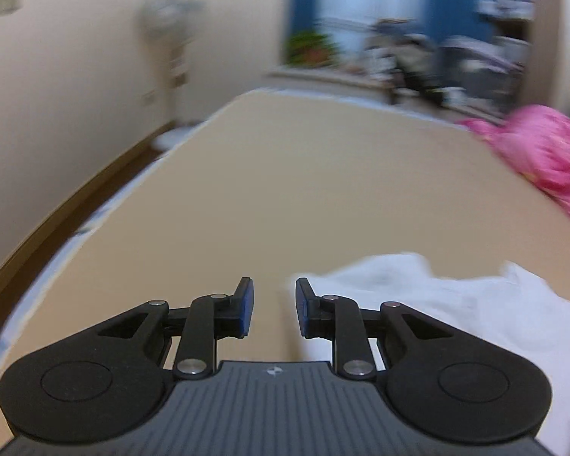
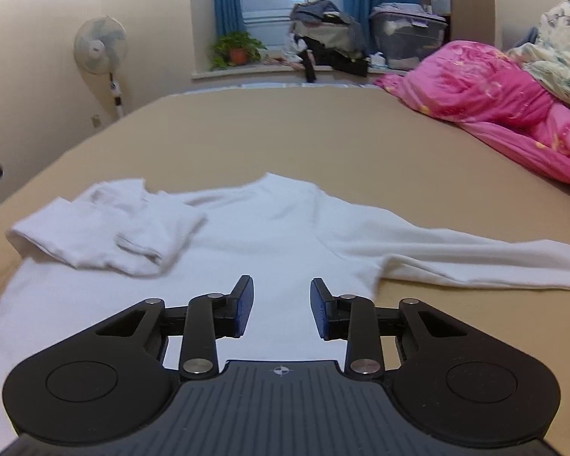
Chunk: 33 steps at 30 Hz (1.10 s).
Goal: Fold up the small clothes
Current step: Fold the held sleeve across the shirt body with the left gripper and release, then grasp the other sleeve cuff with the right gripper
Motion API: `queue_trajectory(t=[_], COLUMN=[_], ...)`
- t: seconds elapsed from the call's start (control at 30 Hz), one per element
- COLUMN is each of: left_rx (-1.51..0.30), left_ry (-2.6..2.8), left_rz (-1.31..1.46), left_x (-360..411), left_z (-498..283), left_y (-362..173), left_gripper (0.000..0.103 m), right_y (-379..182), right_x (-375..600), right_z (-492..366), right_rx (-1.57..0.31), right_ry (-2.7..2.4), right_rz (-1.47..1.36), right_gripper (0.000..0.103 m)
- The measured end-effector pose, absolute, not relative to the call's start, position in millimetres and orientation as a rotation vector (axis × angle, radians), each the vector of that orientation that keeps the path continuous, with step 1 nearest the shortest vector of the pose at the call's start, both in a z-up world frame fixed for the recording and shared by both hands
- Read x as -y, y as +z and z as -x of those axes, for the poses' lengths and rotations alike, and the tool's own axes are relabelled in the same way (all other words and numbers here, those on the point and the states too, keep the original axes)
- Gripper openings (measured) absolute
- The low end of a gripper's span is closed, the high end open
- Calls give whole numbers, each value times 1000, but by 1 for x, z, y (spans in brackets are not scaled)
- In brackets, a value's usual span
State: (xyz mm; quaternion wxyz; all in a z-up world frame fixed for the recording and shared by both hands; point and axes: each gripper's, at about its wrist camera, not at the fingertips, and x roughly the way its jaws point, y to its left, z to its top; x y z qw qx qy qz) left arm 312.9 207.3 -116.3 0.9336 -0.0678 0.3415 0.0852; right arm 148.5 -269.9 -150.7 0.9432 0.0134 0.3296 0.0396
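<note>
A white long-sleeved shirt (image 2: 269,235) lies flat on the tan bed surface (image 2: 285,133). Its left sleeve (image 2: 106,228) is folded in over the body. Its right sleeve (image 2: 475,258) stretches out to the right. My right gripper (image 2: 281,304) is open and empty, just above the shirt's lower body. In the left wrist view my left gripper (image 1: 274,304) is open and empty over the bare bed (image 1: 285,190), with the shirt's edge (image 1: 456,304) just to its right. That view is motion-blurred.
A pink quilt (image 2: 494,98) and a floral blanket (image 2: 558,49) are piled at the right of the bed. The quilt also shows in the left wrist view (image 1: 543,152). A standing fan (image 2: 102,49), a potted plant (image 2: 237,51) and clothes on the windowsill (image 2: 330,38) stand beyond the bed.
</note>
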Motion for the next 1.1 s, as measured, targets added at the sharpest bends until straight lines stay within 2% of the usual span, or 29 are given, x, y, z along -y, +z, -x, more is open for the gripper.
queue_trajectory(t=[0.27,0.37,0.47,0.53,0.57,0.6,0.83,0.93,1.1], left_rx=[-804,-826,-837,-835,-833,-834,-862,-894,-985], left_ry=[219,200,164,139,127,116,-17,-67,-113], left_rz=[227,235,236,225,220,218,216,197,157], left_x=[-266,-260,-250,-244,-239,-236,-197,-180,-157], left_z=[-330,-330,-337,-340,-342,-343,-351,-352,-356], left_y=[-131,-129,-136,-137,-140,-141,-151,-162,-194], left_gripper=[25,25,25,25,25,25,25,25,26], right_y=[-171,-190,-207,-217,-218,-214,-133,-140,-192], right_x=[149,110,85,77,76,79,216,282,340], right_z=[-234,-263,-283,-291,-291,-290,-259,-249,-246], right_rx=[-692,-718,-770,-816,-812,-793,-499,-526,-686], right_ry=[204,221,229,259,261,260,40,-44,-91], right_rz=[72,171,246,304,341,352,-142,-273,-344], right_gripper=[38,45,45,42,24,16,13,12,14])
